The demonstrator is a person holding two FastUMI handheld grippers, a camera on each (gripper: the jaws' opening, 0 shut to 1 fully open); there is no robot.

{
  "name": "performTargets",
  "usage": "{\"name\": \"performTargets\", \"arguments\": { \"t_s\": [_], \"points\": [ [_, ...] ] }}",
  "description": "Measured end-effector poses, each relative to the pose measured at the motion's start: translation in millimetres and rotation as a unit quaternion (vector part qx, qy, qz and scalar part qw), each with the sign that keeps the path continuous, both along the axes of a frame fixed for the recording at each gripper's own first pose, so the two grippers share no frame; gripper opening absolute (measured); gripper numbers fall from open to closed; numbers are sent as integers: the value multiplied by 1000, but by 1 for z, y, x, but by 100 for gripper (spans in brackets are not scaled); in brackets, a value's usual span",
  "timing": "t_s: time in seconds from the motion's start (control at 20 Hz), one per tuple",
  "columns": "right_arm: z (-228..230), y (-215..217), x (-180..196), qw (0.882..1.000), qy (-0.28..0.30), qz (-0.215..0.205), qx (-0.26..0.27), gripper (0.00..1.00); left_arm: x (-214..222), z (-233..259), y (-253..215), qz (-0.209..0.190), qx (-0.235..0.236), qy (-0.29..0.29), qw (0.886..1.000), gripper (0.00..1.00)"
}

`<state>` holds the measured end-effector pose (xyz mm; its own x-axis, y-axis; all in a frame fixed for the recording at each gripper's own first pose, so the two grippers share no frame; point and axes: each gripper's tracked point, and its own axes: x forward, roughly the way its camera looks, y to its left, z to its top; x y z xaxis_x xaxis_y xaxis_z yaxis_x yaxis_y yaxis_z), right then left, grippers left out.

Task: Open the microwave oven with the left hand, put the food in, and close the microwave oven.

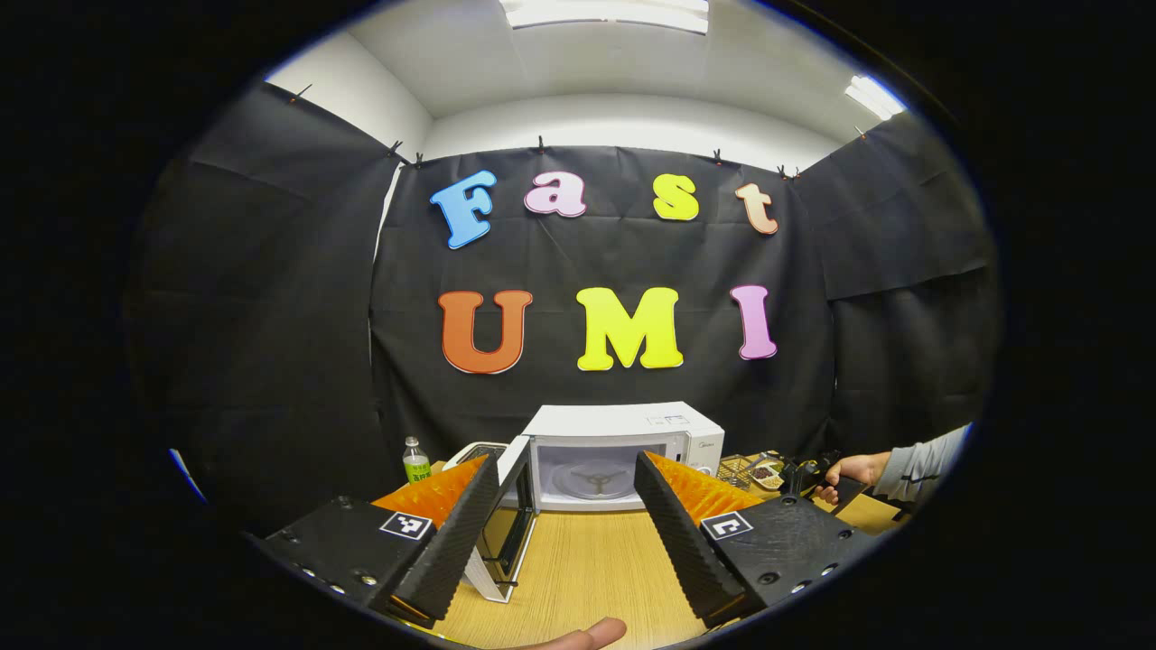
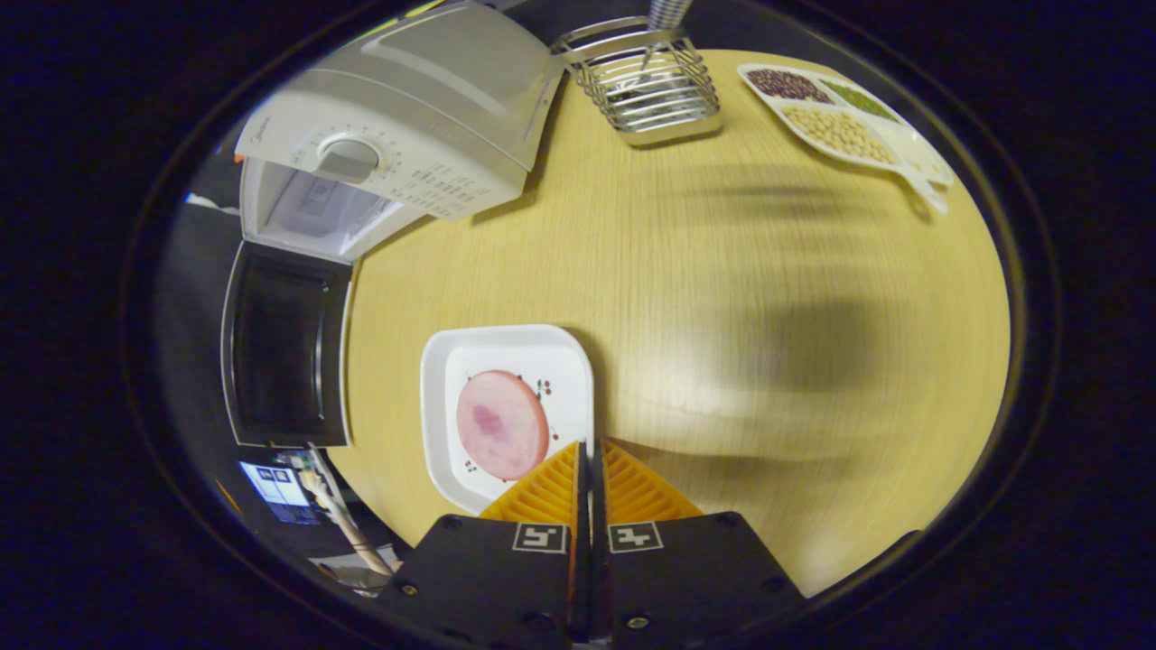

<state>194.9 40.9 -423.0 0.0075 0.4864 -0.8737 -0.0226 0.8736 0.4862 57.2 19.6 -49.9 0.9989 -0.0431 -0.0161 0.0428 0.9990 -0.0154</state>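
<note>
Right gripper, fingers pressed together over the white plate's edge, hangs above the pink food slice, likely lining up a pickup, while the left gripper waits spread wide before the microwave, door swung open.

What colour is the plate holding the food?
White plate, with small red cherry-like prints; it shows best in the right gripper view.

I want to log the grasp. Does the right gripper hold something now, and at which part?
The right gripper is shut on the near right edge of the white plate with the pink ham slice. The left gripper is open, holding nothing.
</note>
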Motion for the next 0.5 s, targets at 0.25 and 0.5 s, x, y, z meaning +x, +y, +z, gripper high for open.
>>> {"name": "performTargets", "arguments": {
  "t_s": [0.25,0.5],
  "points": [
    [23,5,-22,998,-5,-47,37,4,-3,-3,10,-2,-18,-2,1000,92],
    [61,46,-32,995,-22,-64,76,4,-12,0,17,-7,-34,-10,999,92]
  ]
}}
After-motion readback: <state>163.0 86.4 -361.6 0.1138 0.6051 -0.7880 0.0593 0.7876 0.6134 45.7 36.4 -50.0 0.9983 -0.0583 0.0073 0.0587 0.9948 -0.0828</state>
